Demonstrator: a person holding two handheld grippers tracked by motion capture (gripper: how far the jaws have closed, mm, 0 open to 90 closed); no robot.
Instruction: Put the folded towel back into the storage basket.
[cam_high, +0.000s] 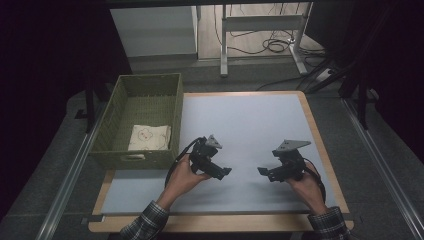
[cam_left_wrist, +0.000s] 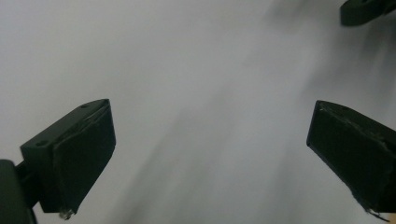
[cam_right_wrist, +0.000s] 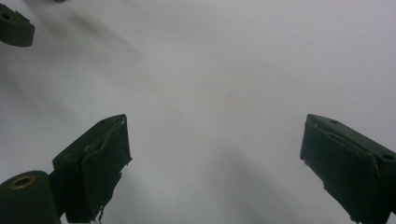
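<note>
Two black hand-held grippers hover over a pale grey mat (cam_high: 250, 125) near the table's front. My left gripper (cam_high: 226, 172) points right and my right gripper (cam_high: 261, 171) points left, tips facing each other a short gap apart. In the left gripper view my left gripper (cam_left_wrist: 210, 154) stands open with bare mat between its jaws, and the other gripper's tip (cam_left_wrist: 366, 10) shows at the top right. My right gripper (cam_right_wrist: 215, 163) is open too, nothing between its jaws, with the left gripper's tip (cam_right_wrist: 16, 28) at the top left.
A green woven basket (cam_high: 117, 100) stands at the table's left, holding a folded cream cloth (cam_high: 149, 137) with a small red print. The wooden table edge (cam_high: 320, 145) frames the mat. Beyond the table are a white cabinet, desk legs and cables on the floor.
</note>
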